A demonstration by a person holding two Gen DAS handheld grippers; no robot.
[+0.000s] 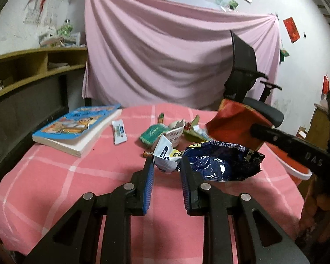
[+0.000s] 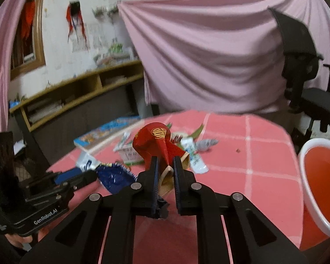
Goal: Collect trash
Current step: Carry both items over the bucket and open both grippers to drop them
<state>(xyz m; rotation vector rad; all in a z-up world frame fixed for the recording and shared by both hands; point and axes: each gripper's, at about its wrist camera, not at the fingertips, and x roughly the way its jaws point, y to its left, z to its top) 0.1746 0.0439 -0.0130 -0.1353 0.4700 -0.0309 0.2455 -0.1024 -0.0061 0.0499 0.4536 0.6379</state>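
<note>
Trash is gripped on both sides: the right hand-held gripper [image 2: 166, 165] pinches a crumpled red wrapper [image 2: 156, 140], its long axis running forward from the jaws, and the red bin [image 2: 305, 176] stands near, to its right. The left hand-held gripper [image 1: 167, 165] clamps a blue foil bag [image 1: 222, 160] above the table [image 1: 55, 176], farther from that bin

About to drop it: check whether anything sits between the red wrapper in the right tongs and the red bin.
Nothing visible does. The red wrapper is pinched in the right tongs; the red bin stands open at the table's right edge, with only bare tablecloth between.
</note>
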